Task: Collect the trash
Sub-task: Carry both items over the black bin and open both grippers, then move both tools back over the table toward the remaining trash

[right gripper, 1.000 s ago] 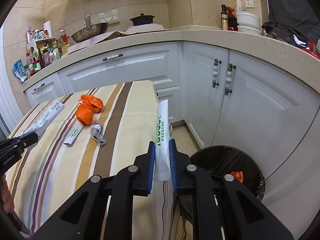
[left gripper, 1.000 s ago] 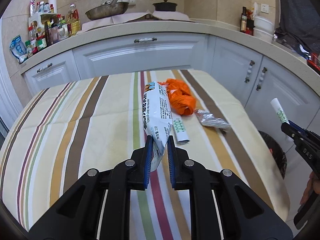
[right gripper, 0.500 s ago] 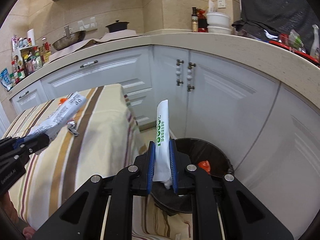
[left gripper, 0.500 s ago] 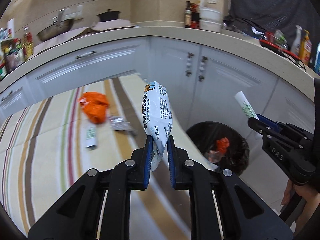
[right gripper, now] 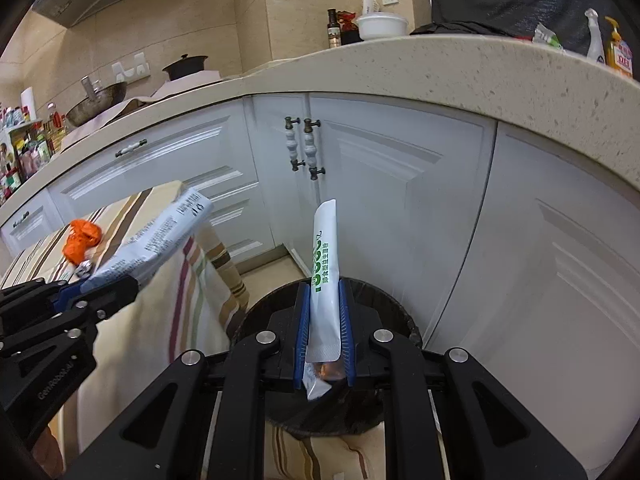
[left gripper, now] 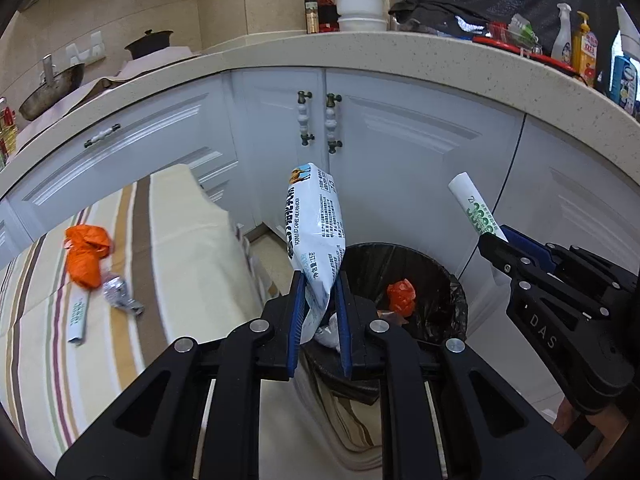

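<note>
On the left, the striped surface (left gripper: 176,240) carries an orange plastic bag (left gripper: 85,258), a crumpled foil wrapper (left gripper: 117,291) touching its lower edge, and a narrow white sachet (left gripper: 77,317) lying just beside both. In the middle, the left hand-held gripper (left gripper: 319,312) has its blue pads pressed closed on the lower end of a white milk powder packet (left gripper: 315,232), which stands nearly upright above the near rim of the black trash bin (left gripper: 452,280). Inside the bin lie an orange scrap (left gripper: 401,297) and some pale pieces, perhaps paper, but the view there is dark. To the right, the right hand-held gripper (right gripper: 323,320) is clamped on a white sachet with green print (right gripper: 323,276), held upright directly over the bin opening, in front of the white cabinet doors (right gripper: 400,200).
</note>
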Motion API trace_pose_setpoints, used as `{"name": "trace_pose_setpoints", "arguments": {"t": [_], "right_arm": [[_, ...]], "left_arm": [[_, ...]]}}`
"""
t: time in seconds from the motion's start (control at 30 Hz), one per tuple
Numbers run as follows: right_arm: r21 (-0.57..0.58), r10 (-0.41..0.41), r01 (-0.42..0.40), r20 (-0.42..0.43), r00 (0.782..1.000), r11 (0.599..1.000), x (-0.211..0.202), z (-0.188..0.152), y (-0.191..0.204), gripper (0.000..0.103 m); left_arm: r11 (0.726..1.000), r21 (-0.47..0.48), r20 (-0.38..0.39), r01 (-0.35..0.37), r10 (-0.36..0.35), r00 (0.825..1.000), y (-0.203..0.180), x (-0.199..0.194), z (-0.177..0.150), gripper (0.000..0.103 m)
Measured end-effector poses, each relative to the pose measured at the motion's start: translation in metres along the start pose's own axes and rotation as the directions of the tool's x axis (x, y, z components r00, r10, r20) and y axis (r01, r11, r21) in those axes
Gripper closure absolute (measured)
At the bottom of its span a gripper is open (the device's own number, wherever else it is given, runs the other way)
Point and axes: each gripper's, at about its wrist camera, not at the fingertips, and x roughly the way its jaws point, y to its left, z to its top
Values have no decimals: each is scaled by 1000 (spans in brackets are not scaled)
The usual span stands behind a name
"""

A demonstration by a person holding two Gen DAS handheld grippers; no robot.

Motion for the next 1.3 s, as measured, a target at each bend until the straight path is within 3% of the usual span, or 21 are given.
{"name": "trace_pose_setpoints", "arguments": {"t": [0.07, 0.13, 0.3, 0.57, 0.8, 1.03, 1.3], "right_arm": [[16, 6, -6, 4, 1000, 1000, 11, 0, -6, 81], [38, -8, 9, -6, 1000, 999, 24, -2, -14, 64], [69, -17, 18, -23, 1000, 997, 32, -6, -19, 62], [56, 9, -10, 25, 1000, 998, 10, -1, 4, 53], [3, 83, -84, 85, 993, 996, -12, 16, 48, 45], [-69, 193, -188, 92, 977, 980, -24, 26, 107, 44], [-155, 288, -277, 54, 956, 948, -23, 27, 174, 44]], "left_arm": [[1000, 6, -16, -16, 16, 1000, -5, 14, 4, 82], [1000, 0, -29, -27, 27, 999, -8, 24, 7, 59], [999, -18, -16, -48, 48, 999, -4, 27, 9, 49], [994, -64, 48, -91, 94, 994, 28, -4, 2, 41], [972, -149, 114, -182, 200, 973, 84, -52, -10, 34], [923, -247, 118, -296, 332, 936, 154, -96, -30, 30], [849, -349, 64, -396, 444, 894, 227, -131, -64, 29]]}}
